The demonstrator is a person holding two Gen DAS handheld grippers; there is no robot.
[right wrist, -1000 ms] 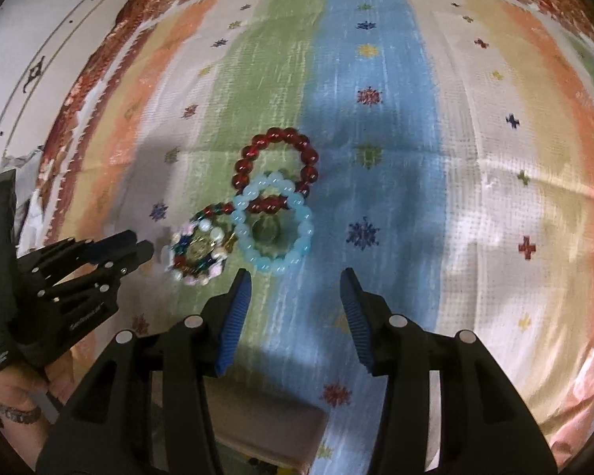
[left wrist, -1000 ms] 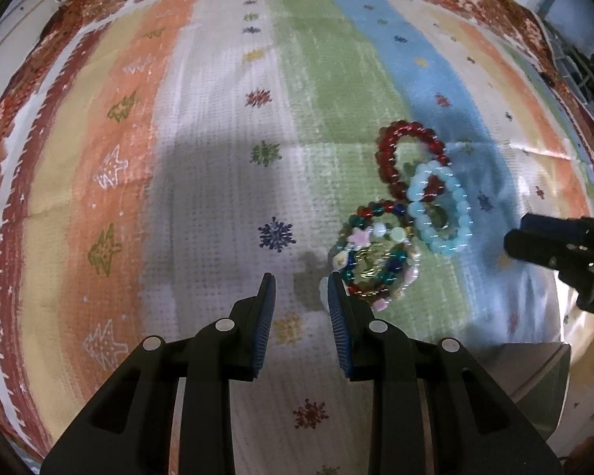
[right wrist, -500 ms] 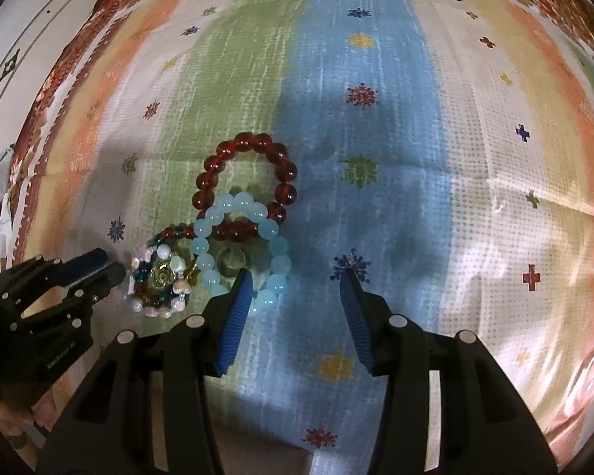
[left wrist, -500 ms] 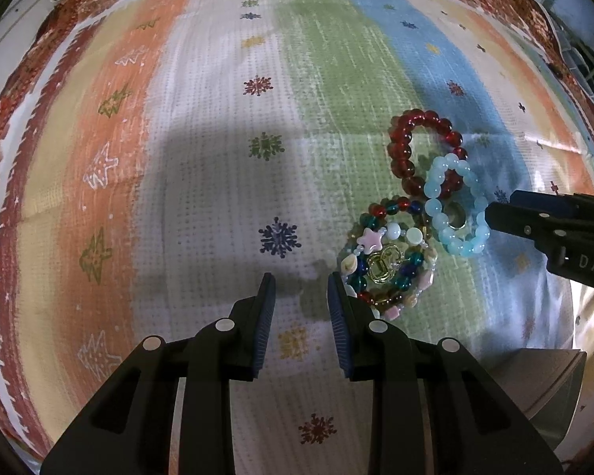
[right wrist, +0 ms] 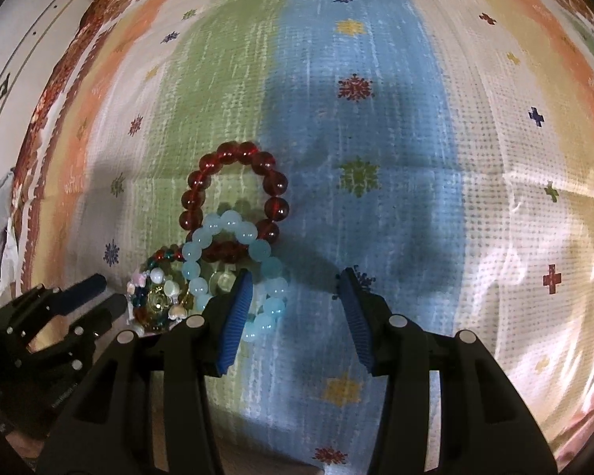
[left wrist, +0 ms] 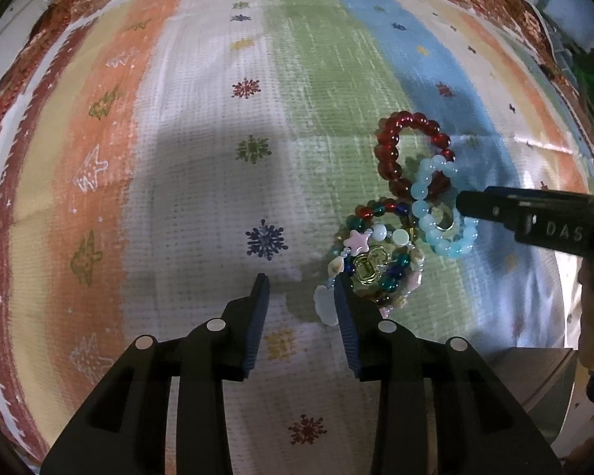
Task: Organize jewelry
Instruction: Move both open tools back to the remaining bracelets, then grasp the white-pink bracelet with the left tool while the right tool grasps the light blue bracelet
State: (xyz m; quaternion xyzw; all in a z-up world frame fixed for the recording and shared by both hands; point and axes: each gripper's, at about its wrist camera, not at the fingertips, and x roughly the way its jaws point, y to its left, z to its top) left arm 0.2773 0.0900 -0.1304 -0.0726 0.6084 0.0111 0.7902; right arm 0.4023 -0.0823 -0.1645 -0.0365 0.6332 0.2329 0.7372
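Bracelets (left wrist: 412, 213) heaped, left gripper (left wrist: 301, 289) opening, empty, right gripper (right wrist: 295, 283) agape, empty.

Count: jewelry on cloth (left wrist: 202, 166).
I see three bracelets: one red (left wrist: 392, 146), one blue (left wrist: 423, 198), one mixed (left wrist: 380, 237); two grippers.

My left gripper (left wrist: 301, 291) is opening wider over bare striped woven cloth (left wrist: 202, 182), nothing between its blue pads. My right gripper (right wrist: 295, 289) is now closer in, one finger overlapping the pale blue glass-bead bracelet (right wrist: 233, 269).
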